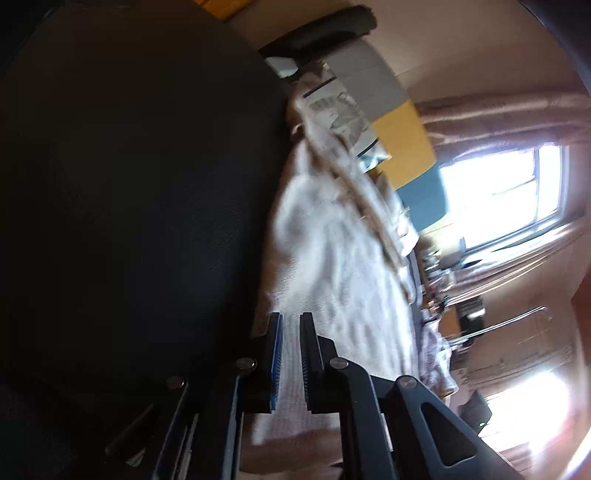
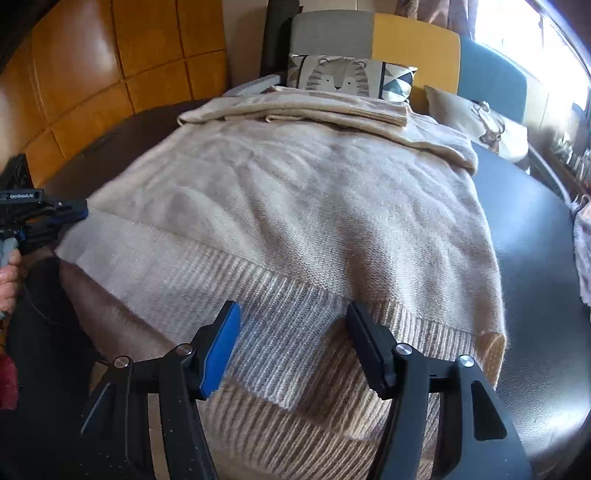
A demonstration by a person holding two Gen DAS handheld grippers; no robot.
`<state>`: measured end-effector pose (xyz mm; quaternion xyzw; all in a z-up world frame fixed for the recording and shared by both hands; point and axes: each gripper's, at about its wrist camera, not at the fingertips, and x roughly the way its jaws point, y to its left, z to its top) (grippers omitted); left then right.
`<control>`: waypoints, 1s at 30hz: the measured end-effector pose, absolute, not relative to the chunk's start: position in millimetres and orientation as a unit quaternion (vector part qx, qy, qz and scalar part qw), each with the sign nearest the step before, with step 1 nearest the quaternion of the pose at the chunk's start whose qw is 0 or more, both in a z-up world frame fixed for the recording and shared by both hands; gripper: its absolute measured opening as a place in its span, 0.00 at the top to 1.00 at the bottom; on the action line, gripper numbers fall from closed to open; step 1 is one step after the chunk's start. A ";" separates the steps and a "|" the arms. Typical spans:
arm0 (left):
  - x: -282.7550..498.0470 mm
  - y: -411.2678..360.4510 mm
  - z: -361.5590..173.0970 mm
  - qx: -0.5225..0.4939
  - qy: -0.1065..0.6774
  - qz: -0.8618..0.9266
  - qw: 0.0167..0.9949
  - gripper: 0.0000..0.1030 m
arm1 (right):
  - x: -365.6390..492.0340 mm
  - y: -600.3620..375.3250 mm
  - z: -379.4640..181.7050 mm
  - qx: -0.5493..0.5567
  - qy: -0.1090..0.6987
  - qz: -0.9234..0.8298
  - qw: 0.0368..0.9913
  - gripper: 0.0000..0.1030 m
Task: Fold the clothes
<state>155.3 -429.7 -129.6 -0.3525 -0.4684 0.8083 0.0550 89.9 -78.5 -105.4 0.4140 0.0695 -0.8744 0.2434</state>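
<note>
A beige knit sweater (image 2: 288,206) lies spread flat on the dark round table (image 2: 535,280), its ribbed hem hanging over the near edge toward me. Its far part is folded back on itself into a thick band (image 2: 295,107) near the back edge. My right gripper (image 2: 291,354) hovers over the hem with its fingers (image 2: 221,347) wide apart, and nothing is pinched between them; the ribbing only shows in the gap below. My left gripper (image 2: 79,211) reaches the sweater's left edge, seen from the right camera at the side of the cloth, with my hand (image 2: 8,280) on its handle. In its own blurred view the left gripper (image 1: 291,358) has its fingers (image 1: 275,354) close together with a narrow gap, and white knit shows through that gap; they do not look pressed on the cloth, though the blur makes this hard to judge. Behind the table stand chairs with a grey back (image 2: 332,33), a yellow back (image 2: 413,44) and a blue back (image 2: 495,81). A lion-print cushion (image 2: 343,75) sits against the grey and yellow ones, and a paler cushion (image 2: 476,122) lies to the right. A bright window (image 1: 506,192) glares beyond.
</note>
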 end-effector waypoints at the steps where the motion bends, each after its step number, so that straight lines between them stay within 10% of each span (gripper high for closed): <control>1: 154.2 -429.0 -123.8 -0.345 -0.464 0.814 0.057 0.90 | 87.7 -72.3 -100.1 0.409 0.042 -0.878 0.246 0.39; 12: 86.5 -351.7 -113.7 -0.418 -0.288 0.860 0.047 0.89 | 51.6 -40.0 -108.4 0.443 -0.010 -0.878 0.181 0.45; 19: 99.0 -364.3 -109.0 -0.391 -0.335 0.856 0.050 0.88 | 47.7 -47.7 -93.8 0.423 -0.039 -0.878 0.220 0.46; 30: 38.9 -312.3 -104.4 -0.445 -0.213 0.867 0.065 0.88 | -74.6 -184.3 -102.7 0.466 0.067 -0.850 0.235 0.54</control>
